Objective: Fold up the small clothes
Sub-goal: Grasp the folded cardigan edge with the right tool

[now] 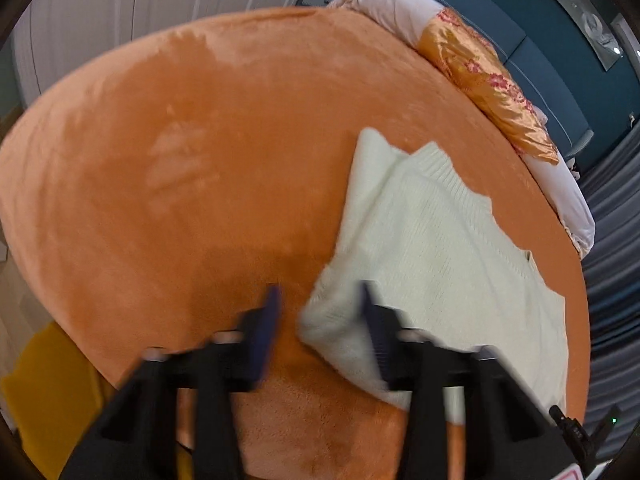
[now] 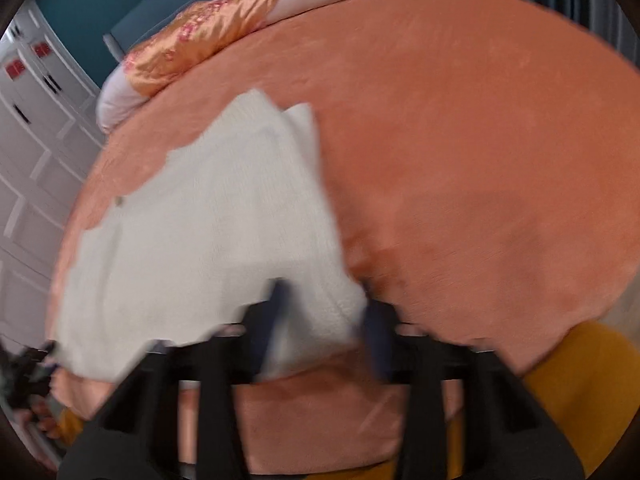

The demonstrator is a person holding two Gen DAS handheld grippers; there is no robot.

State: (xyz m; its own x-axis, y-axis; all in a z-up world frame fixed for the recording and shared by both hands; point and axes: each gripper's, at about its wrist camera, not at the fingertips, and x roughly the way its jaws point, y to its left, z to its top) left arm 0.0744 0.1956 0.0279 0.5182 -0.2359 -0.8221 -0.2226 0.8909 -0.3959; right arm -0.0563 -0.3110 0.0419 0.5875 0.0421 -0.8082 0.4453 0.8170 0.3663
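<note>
A pale knitted garment (image 1: 432, 248) lies flat on a bed covered by an orange plush blanket (image 1: 200, 152), filling the 3 o'clock half of the left wrist view and the 9 o'clock half of the right wrist view (image 2: 200, 232). The left hand-held gripper (image 1: 318, 308) hangs low over the blanket with its dark fingers spread wide; the garment's near corner sits between them, and its 3 o'clock finger overlaps the knit, though motion blur hides whether it touches. The right hand-held gripper (image 2: 324, 304) also stands spread, its two fingers either side of a raised corner of the garment; blur leaves it unclear whether the cloth is pressed by either pad. At the head of the bed, toward 1 o'clock in the left view, a white pillow (image 1: 392, 4) lies beside an orange satin floral cushion (image 1: 484, 80), backed by a dark teal wall (image 1: 560, 60). White panelled wardrobe doors (image 2: 36, 152) fill the 9 o'clock edge of the right view. A mustard-yellow sleeve (image 2: 580, 380) shows at 4 o'clock there.
</note>
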